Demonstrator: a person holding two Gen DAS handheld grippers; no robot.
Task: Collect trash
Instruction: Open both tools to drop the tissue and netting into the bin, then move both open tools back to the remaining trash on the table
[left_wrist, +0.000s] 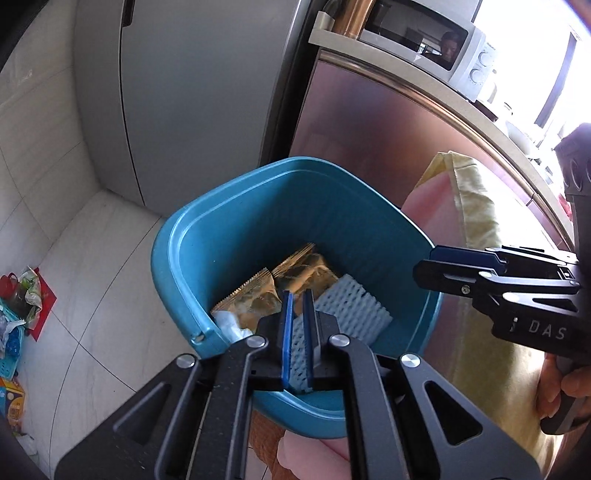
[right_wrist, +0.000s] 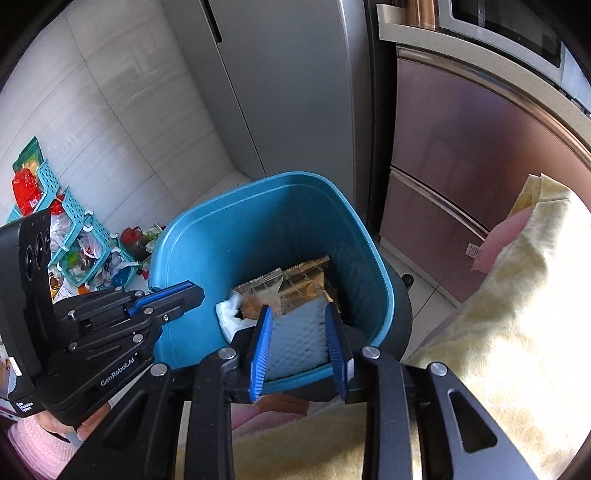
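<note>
A blue bin (left_wrist: 207, 258) (right_wrist: 192, 251) stands in front of both grippers. Inside lie gold snack wrappers (left_wrist: 295, 273) (right_wrist: 295, 280), a white foam net sleeve (left_wrist: 347, 306) (right_wrist: 299, 332) and a crumpled white tissue (left_wrist: 231, 326) (right_wrist: 231, 314). My left gripper (left_wrist: 298, 306) is over the bin's near rim, its jaws nearly closed with nothing between them; it also shows in the right wrist view (right_wrist: 184, 295). My right gripper (right_wrist: 298, 325) is open and empty above the bin's near rim; it also shows in the left wrist view (left_wrist: 428, 266).
A silver fridge (left_wrist: 192, 92) (right_wrist: 295, 92) and a reddish cabinet (left_wrist: 388, 140) (right_wrist: 461, 155) stand behind the bin. A microwave (left_wrist: 428, 40) sits on the counter. Teal baskets with clutter (right_wrist: 74, 236) lie on the floor at left. A yellow and pink blanket (right_wrist: 517, 314) is at right.
</note>
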